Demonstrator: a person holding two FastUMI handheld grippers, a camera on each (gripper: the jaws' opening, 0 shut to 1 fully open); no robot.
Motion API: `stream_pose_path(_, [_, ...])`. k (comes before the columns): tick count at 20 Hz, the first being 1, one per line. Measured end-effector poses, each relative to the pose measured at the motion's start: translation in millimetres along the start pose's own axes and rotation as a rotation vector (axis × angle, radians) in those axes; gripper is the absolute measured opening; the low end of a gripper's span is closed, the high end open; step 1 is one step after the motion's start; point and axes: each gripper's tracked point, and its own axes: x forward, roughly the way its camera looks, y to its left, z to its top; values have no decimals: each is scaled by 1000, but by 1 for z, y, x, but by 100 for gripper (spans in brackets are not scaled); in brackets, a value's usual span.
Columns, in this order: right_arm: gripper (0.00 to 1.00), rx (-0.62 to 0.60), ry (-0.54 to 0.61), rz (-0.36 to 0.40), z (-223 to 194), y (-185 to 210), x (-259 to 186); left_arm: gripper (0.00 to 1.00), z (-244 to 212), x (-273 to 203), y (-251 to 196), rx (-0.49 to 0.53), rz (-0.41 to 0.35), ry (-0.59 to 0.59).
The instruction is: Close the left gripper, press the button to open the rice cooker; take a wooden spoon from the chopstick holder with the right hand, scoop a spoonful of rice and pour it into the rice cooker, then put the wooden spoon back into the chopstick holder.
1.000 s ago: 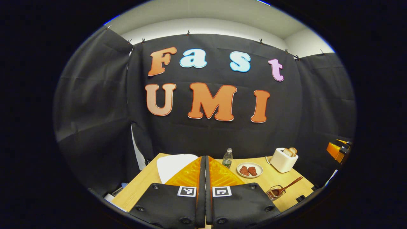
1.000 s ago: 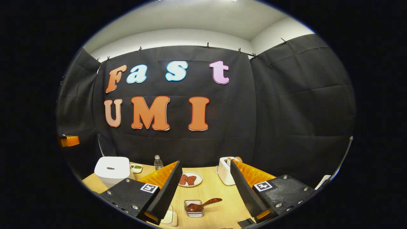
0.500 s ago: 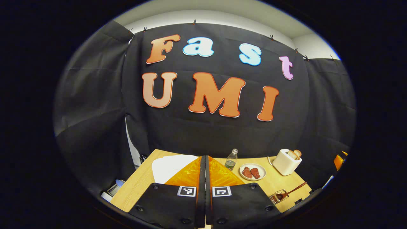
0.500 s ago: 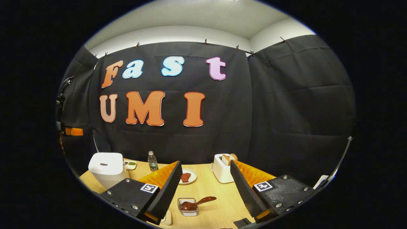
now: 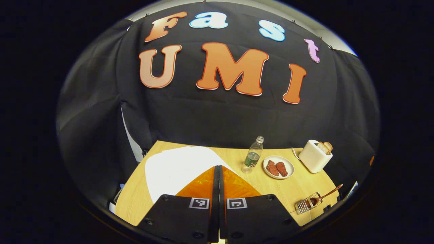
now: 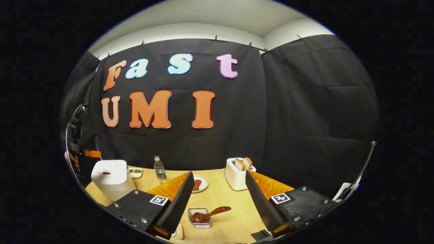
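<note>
- The left gripper point(image 5: 218, 189) is seen in the left gripper view with its two orange ribbed fingers pressed flat together, clenched on nothing, above the smooth white lid of the rice cooker point(image 5: 176, 167).
- In the right gripper view the rice cooker point(image 6: 110, 178) is shown as a rounded white box with its lid down, at the left end of the pale wooden table point(image 6: 234, 223).
- The right gripper point(image 6: 218, 200) is held released, its black ridged pads wide apart and nothing between them.
- Between those fingers, lower on the table, a small wire-mesh chopstick holder point(image 6: 200, 218) is seen, with a dark wooden spoon point(image 6: 212, 213) lying in it, bowl inside and handle slanting out to the right.
- Farther back a clear plastic bottle point(image 6: 158, 168), a round white plate point(image 6: 198, 184) with reddish pieces, and a white toaster point(image 6: 237, 174) with two bread slices are set apart from one another.
</note>
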Motion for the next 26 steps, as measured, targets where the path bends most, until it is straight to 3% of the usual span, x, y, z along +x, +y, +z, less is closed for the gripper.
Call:
stream_pose_path(6, [94,5,40,-20,-12,-6,1,5,-52,20,10,-6,20,124])
stream_pose_path(16, [94,6,69,-13,-22,-3,2,5,-82,25,16,-37,28,231])
stream_pose_path(20, [94,3,72,-22,-22,-10,-1,5,-65,19,16,-43,42,208])
stream_pose_path(26, [94,37,60,-33,-22,-16,-3,4,35,-29,12,-43,55,-10])
